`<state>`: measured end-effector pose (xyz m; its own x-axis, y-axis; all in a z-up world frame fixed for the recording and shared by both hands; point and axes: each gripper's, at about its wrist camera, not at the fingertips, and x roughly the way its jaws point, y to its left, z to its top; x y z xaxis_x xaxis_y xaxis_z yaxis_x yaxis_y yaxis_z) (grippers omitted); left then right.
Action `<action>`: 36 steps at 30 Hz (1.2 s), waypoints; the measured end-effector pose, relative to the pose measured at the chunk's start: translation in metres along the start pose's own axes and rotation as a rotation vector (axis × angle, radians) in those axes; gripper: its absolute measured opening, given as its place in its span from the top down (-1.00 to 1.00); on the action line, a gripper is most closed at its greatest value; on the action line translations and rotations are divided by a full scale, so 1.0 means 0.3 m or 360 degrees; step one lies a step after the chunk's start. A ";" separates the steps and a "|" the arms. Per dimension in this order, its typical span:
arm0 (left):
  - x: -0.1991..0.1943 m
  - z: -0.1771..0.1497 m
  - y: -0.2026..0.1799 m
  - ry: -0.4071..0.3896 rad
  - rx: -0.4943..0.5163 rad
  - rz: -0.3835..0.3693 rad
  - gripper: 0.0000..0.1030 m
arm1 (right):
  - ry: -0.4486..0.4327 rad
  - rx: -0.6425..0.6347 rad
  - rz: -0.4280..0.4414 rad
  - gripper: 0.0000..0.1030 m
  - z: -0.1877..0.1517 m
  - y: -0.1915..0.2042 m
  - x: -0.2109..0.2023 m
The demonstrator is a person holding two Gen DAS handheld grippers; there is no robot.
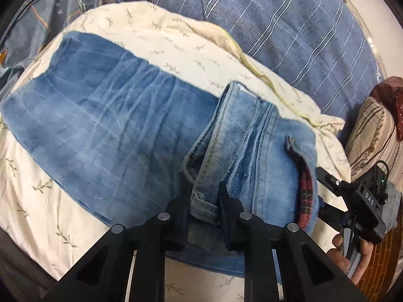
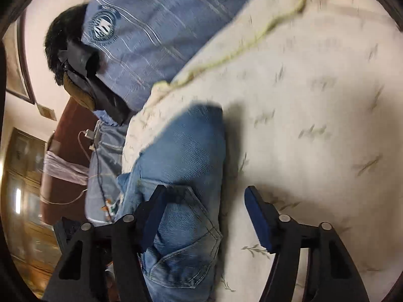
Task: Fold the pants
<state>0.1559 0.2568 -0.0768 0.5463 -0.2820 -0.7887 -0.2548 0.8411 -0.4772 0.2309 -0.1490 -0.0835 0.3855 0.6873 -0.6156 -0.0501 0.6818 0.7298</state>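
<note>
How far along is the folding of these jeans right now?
Partly done: the jeans lie flat on the cream sheet, one end already doubled over. In hand: the left gripper pinches that folded end's hem, while the right gripper stands open over denim. Left: lay the fold down and fold again.

Left wrist view looks steeply down, close over the jeans (image 1: 121, 115) on the bed's cream sheet (image 1: 176, 42); right wrist view — rolled sideways, blurred — shares jeans (image 2: 186, 151), sheet (image 2: 314, 88) and striped blue cover (image 2: 156, 20).
</note>
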 end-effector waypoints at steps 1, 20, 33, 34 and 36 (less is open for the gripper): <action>0.010 -0.008 -0.019 -0.0002 -0.0014 -0.0009 0.62 | 0.0018 0.0005 0.0042 -0.19 -0.002 0.002 0.022; 0.337 -0.235 -0.566 0.0175 0.0427 -0.0138 0.37 | -0.0206 -0.0407 -0.0510 0.49 0.150 -0.062 -0.315; -0.076 -0.231 -0.175 -0.0214 0.0085 -0.0277 -0.02 | -0.0721 -0.0320 -0.0494 -0.13 -0.022 0.056 -0.441; -0.074 -0.238 -0.153 -0.0223 0.0039 -0.0277 -0.02 | -0.0697 -0.0350 -0.0399 -0.13 -0.051 0.088 -0.419; -0.097 -0.262 -0.066 -0.0229 -0.0056 -0.0278 -0.02 | -0.0532 -0.0453 -0.0242 -0.08 -0.084 0.158 -0.329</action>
<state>0.0823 0.2122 -0.0748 0.6920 -0.3511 -0.6307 -0.1727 0.7678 -0.6170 0.1673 -0.1781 0.0043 0.6818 0.4876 -0.5454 -0.2027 0.8422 0.4995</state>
